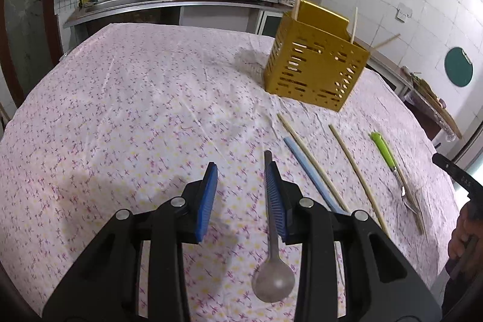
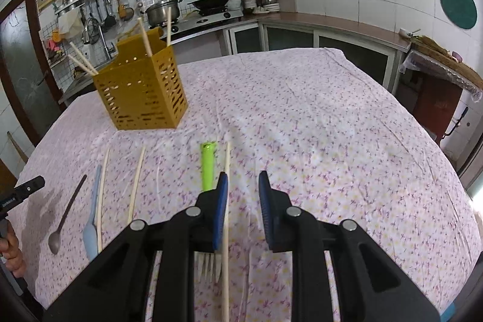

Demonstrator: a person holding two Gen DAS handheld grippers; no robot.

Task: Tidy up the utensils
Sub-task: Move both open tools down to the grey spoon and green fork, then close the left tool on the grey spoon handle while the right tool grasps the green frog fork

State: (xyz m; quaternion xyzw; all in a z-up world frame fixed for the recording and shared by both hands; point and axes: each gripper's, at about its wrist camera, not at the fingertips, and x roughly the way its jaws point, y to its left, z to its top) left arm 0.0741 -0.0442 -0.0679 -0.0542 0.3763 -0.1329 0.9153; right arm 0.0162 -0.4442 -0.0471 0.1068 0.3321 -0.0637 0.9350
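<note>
Lying flat: round-bowled metal spoon (image 1: pixel 273 281), thin wooden chopsticks (image 1: pixel 357 175); perforated yellow holder (image 1: pixel 314 71).

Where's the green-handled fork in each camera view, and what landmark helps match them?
Left wrist view: green-handled fork lies far right on the tablecloth, handle pointing away.
Right wrist view: green-handled fork at centre, partly hidden under the right gripper.
Shared landmark: yellow utensil holder.
</note>
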